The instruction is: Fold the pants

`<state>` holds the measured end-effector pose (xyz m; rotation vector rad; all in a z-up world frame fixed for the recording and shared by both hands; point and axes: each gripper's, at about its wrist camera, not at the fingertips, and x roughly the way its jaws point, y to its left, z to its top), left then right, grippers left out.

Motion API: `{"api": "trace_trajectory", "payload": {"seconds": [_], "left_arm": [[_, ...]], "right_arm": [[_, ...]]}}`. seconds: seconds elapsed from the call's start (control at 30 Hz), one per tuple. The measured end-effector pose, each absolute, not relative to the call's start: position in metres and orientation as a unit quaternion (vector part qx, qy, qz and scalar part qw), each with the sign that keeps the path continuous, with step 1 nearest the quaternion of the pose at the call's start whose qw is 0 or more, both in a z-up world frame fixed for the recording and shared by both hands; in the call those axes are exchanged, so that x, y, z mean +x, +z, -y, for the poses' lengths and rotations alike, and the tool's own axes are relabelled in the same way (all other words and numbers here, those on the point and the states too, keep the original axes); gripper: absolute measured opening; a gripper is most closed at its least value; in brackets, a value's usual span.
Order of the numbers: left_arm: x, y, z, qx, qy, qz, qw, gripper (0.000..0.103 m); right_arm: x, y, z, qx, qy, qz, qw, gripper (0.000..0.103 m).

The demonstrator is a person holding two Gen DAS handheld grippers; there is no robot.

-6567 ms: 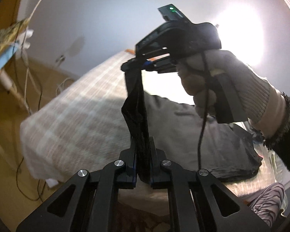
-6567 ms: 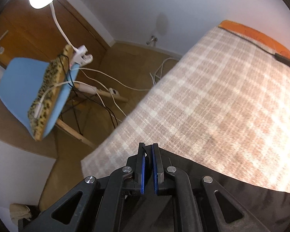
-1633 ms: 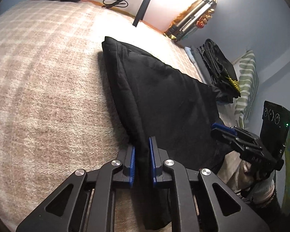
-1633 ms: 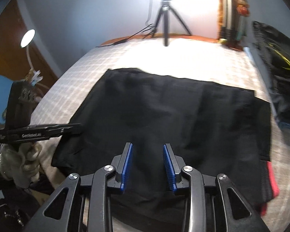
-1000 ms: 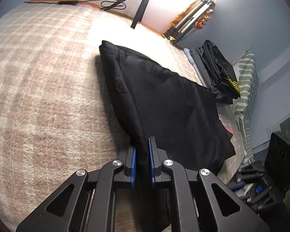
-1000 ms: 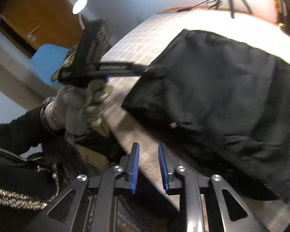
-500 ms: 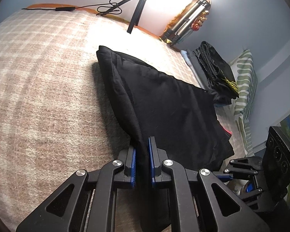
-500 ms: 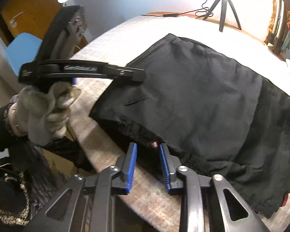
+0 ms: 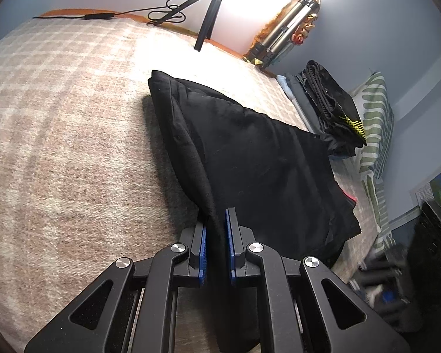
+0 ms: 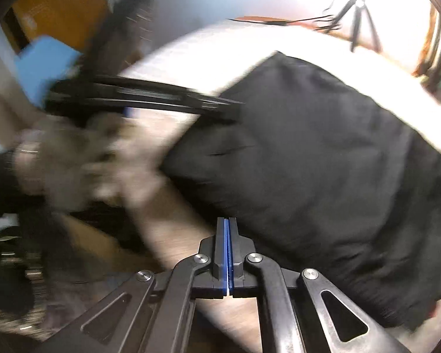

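Setting: bedroom with blue-grey walls; a bed (image 9: 58, 147) under a beige checked blanket carries everything.
Left claw (image 9: 216, 235): nearest in its own view, blue pads pinched on a raised fold of the black pants (image 9: 264, 161) at the near edge of the bed; the cloth hangs down between the fingers.
Right claw (image 10: 227, 235): pads pressed flat together with nothing visible between them, tips just at the near hem of the pants, over the bed's near edge.
Gloved hand (image 10: 73, 158): blurred in the right view, holding the left tool, whose fingers reach the pants' left corner.
Pants: folded into a broad dark slab across the middle of the bed, one side lifted toward the left claw, the rest lying flat.
Further back: a stack of dark clothes (image 9: 332, 108) and a green striped pillow (image 9: 376, 129) along the bed's right edge.
Far edge: a small black tripod (image 9: 208, 8) with a looped cable.
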<state>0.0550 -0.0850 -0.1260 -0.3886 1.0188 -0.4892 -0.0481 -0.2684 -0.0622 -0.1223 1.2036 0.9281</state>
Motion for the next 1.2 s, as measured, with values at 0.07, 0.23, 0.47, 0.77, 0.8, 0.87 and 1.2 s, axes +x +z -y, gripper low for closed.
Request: {"api": "trace_trajectory", "payload": {"seconds": [0.07, 0.23, 0.47, 0.77, 0.8, 0.87, 1.2], "left_arm": [[0.055, -0.126, 0.085, -0.185, -0.231, -0.48, 0.826, 0.009], [0.054, -0.12, 0.087, -0.189, -0.236, -0.469, 0.83, 0.009], [0.053, -0.117, 0.087, -0.189, -0.236, -0.464, 0.832, 0.009], [0.043, -0.104, 0.101, -0.151, -0.241, -0.439, 0.852, 0.009], [0.04, -0.098, 0.107, -0.145, -0.25, -0.428, 0.856, 0.009], [0.036, -0.091, 0.114, -0.14, -0.259, -0.416, 0.861, 0.008], [0.031, -0.082, 0.142, -0.118, -0.274, -0.389, 0.872, 0.008]], "right_arm": [[-0.063, -0.053, 0.272, -0.033, 0.477, -0.547, 0.687, 0.0], [-0.075, -0.045, 0.28, -0.092, 0.432, -0.539, 0.717, 0.07], [-0.067, -0.037, 0.297, -0.055, 0.411, -0.524, 0.744, 0.07], [-0.068, -0.052, 0.294, -0.071, 0.404, -0.544, 0.732, 0.067], [-0.062, -0.049, 0.297, -0.059, 0.399, -0.542, 0.737, 0.067], [-0.044, -0.039, 0.309, -0.024, 0.381, -0.537, 0.752, 0.067], [0.062, -0.002, 0.319, 0.079, 0.334, -0.526, 0.778, 0.068]]}}
